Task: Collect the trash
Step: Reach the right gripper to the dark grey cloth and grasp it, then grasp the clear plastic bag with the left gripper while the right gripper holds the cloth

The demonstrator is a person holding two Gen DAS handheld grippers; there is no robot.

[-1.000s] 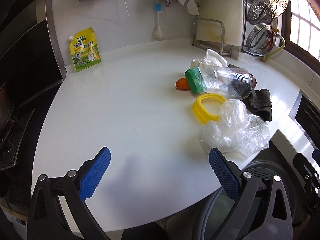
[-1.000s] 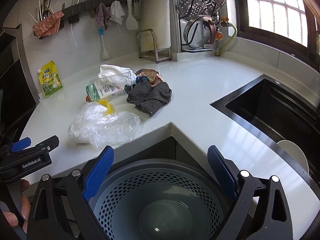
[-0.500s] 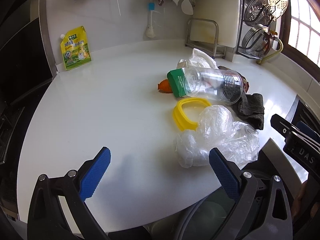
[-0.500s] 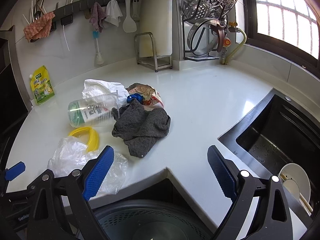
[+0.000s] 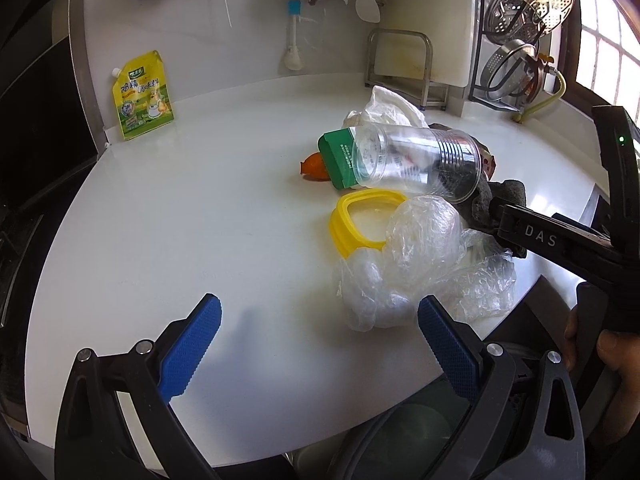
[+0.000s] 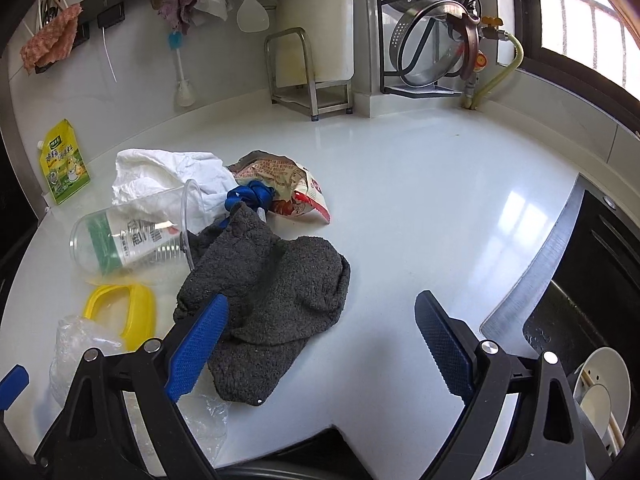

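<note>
Trash lies in a heap on the white counter (image 5: pixel 200 220): crumpled clear plastic wrap (image 5: pixel 420 268), a yellow lid ring (image 5: pixel 352 220), a clear plastic cup (image 5: pixel 416 164) with a green carton (image 5: pixel 338 158) inside, an orange scrap (image 5: pixel 314 166), white paper (image 6: pixel 168 176), a snack bag (image 6: pixel 288 184) and a blue strap (image 6: pixel 252 196). A grey cloth (image 6: pixel 272 300) lies beside them. My left gripper (image 5: pixel 320 344) is open and empty, left of the wrap. My right gripper (image 6: pixel 320 344) is open and empty above the cloth's near edge.
A yellow seasoning pouch (image 5: pixel 142 96) leans on the back wall. A cutting board stand (image 6: pixel 308 76) and a rack of pans (image 6: pixel 432 40) stand at the back. A black sink (image 6: pixel 580 280) with a white bowl (image 6: pixel 600 384) is on the right. A grey bin rim (image 5: pixel 400 440) shows below the counter edge.
Both grippers moved forward over the counter toward the heap. The bin has dropped almost out of the right wrist view. The right gripper now reaches in beside the wrap in the left wrist view.
</note>
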